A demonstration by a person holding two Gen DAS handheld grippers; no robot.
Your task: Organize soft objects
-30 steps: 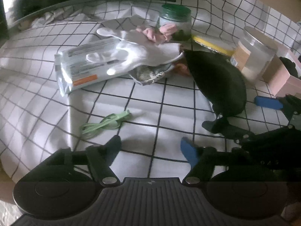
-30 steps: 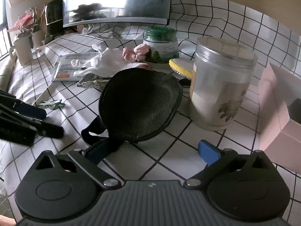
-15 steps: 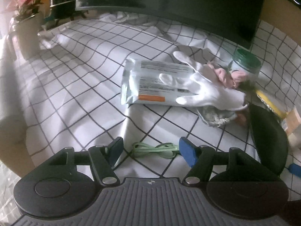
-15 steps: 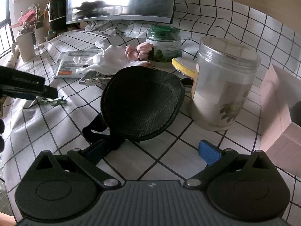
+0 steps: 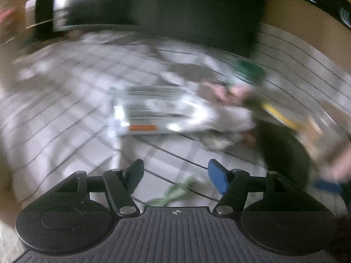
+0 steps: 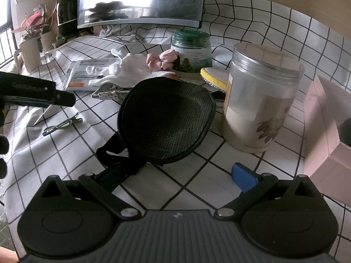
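Now the left claw (image 5: 175,174) is hanging wide open over the bench (image 6: 197,188), holding nothing, likely lining up to pinch the thin green hair tie (image 5: 175,191) lying just below it. The right claw (image 6: 182,176) is sitting wide open and empty too, with the soft black pouch (image 6: 164,120) right in front of it.

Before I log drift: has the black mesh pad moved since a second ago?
No. The black mesh pad keeps its place beside the clear jar.
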